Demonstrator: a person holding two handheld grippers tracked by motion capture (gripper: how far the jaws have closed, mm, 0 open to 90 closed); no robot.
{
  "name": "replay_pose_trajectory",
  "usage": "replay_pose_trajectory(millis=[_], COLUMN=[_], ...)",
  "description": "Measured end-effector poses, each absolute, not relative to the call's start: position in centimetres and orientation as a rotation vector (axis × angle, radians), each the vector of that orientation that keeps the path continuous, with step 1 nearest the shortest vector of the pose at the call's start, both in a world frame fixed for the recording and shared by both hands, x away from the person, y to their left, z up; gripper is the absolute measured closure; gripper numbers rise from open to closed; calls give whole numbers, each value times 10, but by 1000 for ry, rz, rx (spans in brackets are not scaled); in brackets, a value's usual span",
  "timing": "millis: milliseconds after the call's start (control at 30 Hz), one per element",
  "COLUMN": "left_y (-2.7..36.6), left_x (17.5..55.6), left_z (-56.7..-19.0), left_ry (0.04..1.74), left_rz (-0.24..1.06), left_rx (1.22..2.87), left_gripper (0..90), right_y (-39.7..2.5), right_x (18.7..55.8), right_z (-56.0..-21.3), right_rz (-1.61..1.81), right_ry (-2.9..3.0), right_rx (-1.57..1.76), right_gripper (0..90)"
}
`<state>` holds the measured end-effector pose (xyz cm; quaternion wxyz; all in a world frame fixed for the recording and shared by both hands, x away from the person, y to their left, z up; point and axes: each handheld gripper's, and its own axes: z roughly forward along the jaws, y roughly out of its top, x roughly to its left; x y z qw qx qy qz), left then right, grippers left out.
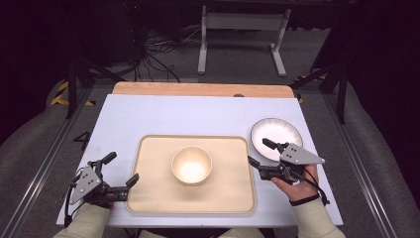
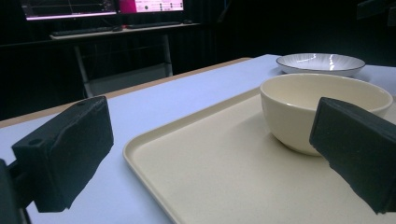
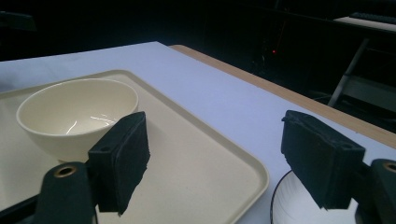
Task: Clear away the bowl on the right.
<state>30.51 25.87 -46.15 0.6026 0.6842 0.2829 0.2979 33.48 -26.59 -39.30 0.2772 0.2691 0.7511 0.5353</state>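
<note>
Both my grippers open & empty: left gripper [image 1: 121, 169] at tray [image 1: 148, 198] left edge, right gripper [image 1: 258, 151] over plate [image 1: 275, 130] near tabletop's right edge, approx. pre-grasp; next, close on plate rim.

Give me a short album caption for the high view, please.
Two hand-held tools, left tool and right tool, both open, flank a cream bowl on a beige tray; a white plate sits beside it.

Far beyond the right claw [image 1: 258, 151] we've got a white desk frame [image 1: 242, 22] on the floor, tangled cables [image 1: 158, 54] well ahead of the left claw [image 1: 122, 167], lit monitors [image 2: 102, 5] past it.
</note>
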Motion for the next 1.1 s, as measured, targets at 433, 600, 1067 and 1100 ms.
replay_pose_trajectory(millis=[433, 600, 1067, 1100], left_y=[259, 260, 260, 259], left_x=[305, 306, 306, 306], left_z=[-461, -461, -460, -460], left_ry=[662, 668, 669, 667], left_rz=[679, 672, 665, 668], left_rx=[1582, 1586, 1590, 1589], left_gripper=[1, 1, 1, 1], right_y=[-275, -279, -279, -279], right_x=[325, 322, 322, 322], right_z=[-419, -430, -441, -440], right_rz=[1425, 1417, 1433, 1437], right_ry=[1971, 1987, 1997, 1990], right_rx=[727, 734, 779, 781], right_gripper=[249, 249, 240, 239])
